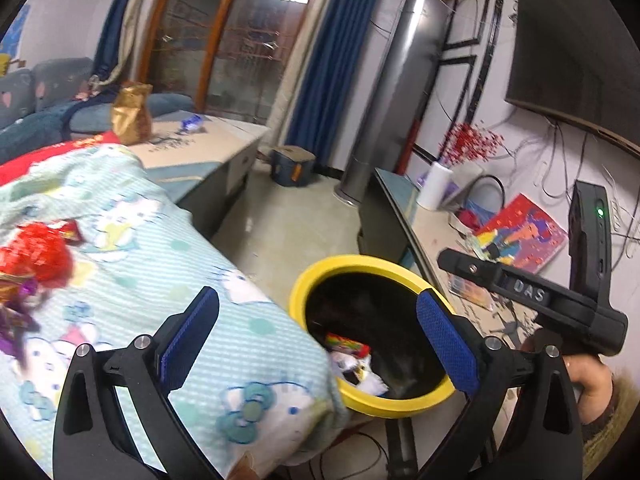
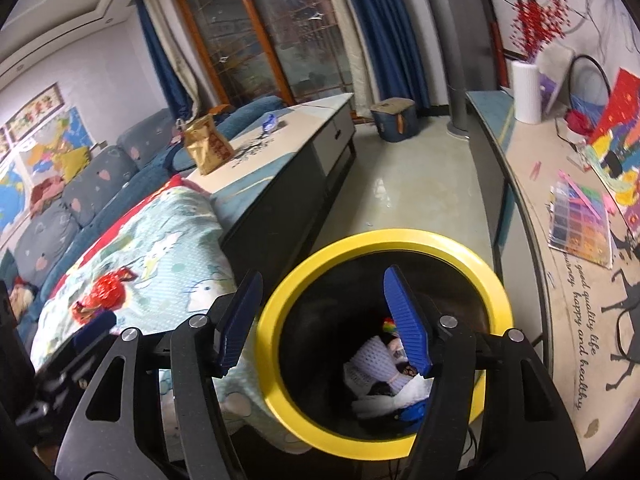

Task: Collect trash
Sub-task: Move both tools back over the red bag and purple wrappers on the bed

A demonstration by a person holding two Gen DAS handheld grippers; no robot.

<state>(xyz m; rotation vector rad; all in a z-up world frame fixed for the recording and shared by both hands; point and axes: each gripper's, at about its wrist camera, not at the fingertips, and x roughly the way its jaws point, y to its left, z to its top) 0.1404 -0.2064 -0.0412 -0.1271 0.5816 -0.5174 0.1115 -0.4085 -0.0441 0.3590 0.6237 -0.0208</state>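
Observation:
A black bin with a yellow rim (image 1: 360, 264) (image 2: 380, 236) stands on the floor beside the cartoon-print cloth (image 1: 168, 248). Inside it lie a colourful wrapper (image 1: 348, 346), white crumpled paper (image 2: 380, 364) and a blue scrap (image 2: 412, 412). My left gripper (image 1: 320, 340) is open wide and empty, its fingers straddling the cloth's edge and the bin. Above the bin's mouth, my right gripper (image 2: 324, 320) is open with nothing between its pads. A red crumpled wrapper (image 1: 36, 256) (image 2: 106, 290) and a purple one (image 1: 16, 320) lie on the cloth.
A low table (image 2: 304, 120) behind the cloth carries a gold bag (image 1: 130, 114) and a blue wrapper (image 1: 192, 122). On the right, a long cabinet (image 2: 532, 184) holds a white vase (image 2: 528, 92), pictures and cables. A box (image 1: 292, 164) and a grey tower (image 1: 384, 120) stand on the floor.

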